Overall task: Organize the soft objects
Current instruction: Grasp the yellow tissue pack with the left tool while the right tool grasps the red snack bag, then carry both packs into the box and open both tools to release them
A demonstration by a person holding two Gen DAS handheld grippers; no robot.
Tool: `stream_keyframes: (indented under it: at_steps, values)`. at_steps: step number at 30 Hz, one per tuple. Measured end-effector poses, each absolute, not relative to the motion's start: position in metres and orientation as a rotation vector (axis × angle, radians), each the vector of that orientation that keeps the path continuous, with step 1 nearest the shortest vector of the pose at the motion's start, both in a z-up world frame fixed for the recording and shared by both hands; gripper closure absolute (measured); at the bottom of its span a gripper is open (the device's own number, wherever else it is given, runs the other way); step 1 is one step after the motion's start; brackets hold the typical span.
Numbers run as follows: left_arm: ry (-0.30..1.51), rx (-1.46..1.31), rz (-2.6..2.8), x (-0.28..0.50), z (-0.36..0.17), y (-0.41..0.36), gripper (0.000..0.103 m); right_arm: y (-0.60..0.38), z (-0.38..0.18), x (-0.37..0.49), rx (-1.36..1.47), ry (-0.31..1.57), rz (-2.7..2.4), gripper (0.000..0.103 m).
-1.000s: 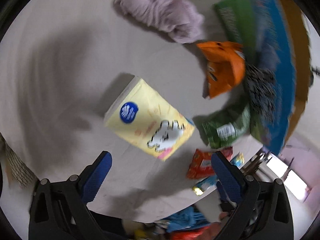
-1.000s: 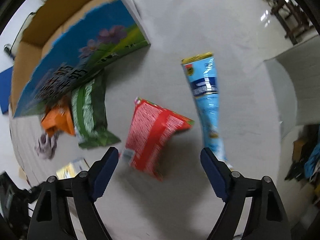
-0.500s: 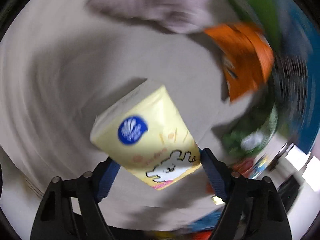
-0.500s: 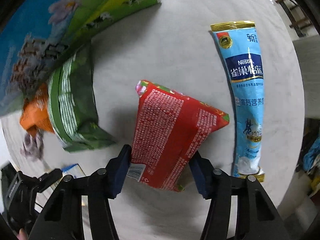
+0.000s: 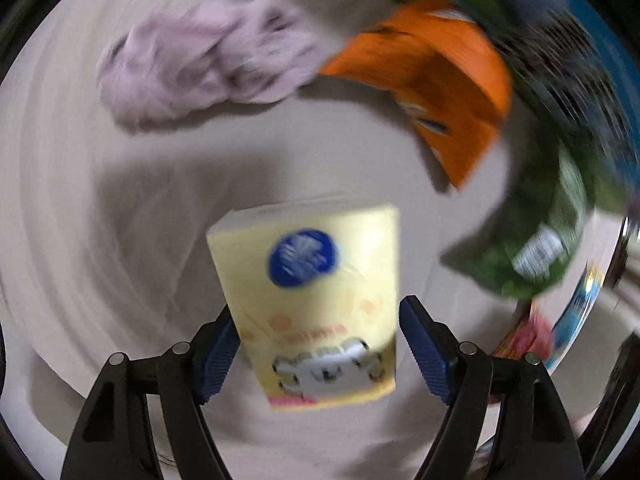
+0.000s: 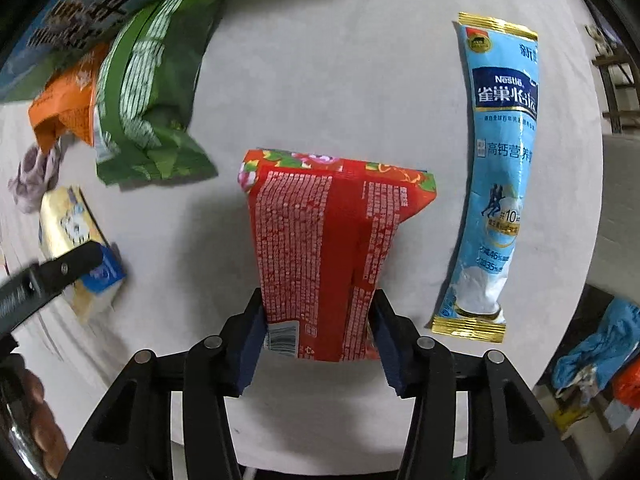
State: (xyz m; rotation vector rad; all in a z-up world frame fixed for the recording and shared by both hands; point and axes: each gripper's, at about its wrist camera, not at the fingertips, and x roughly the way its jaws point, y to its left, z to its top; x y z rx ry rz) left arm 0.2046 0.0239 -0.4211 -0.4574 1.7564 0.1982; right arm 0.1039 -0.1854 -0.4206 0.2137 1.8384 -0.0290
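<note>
In the left wrist view a yellow tissue pack [image 5: 316,304] with a blue round logo sits between the fingers of my left gripper [image 5: 320,344]. The left finger touches it; a small gap shows at the right finger. The view is blurred. In the right wrist view my right gripper [image 6: 318,332] is shut on the lower end of a red snack bag [image 6: 324,252]. The tissue pack [image 6: 70,240] and a left finger [image 6: 52,276] show at that view's left edge.
On the round grey table [image 6: 340,80] lie a purple cloth [image 5: 200,60], an orange bag [image 5: 440,80], a green bag [image 6: 148,92] and a long blue Nestle sachet [image 6: 496,168]. A blue-green cardboard box [image 6: 100,4] stands behind the bags.
My left gripper has moved down around the tissue pack and narrowed on it. My right gripper has moved onto the red bag and closed on its lower end.
</note>
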Motion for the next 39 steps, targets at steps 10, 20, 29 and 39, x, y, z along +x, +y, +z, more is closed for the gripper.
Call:
stream_keyframes:
  at_steps: [10, 20, 29, 39]
  values:
    - [1.718, -0.032, 0.069, 0.157, -0.416, -0.053, 0.041, -0.204, -0.411, 0.108, 0.123, 1.867, 0.015, 0.053]
    - [1.682, -0.049, 0.071, 0.141, -0.420, -0.034, 0.041, -0.186, -0.424, 0.096, 0.090, 1.837, -0.055, 0.046]
    - [1.622, -0.072, 0.069, 0.108, -0.395, -0.011, 0.043, -0.172, -0.422, 0.092, 0.071, 1.808, -0.049, 0.056]
    - [1.454, -0.042, 0.009, 0.076, -0.311, -0.020, 0.043, -0.176, -0.355, 0.064, 0.098, 1.681, 0.082, 0.058]
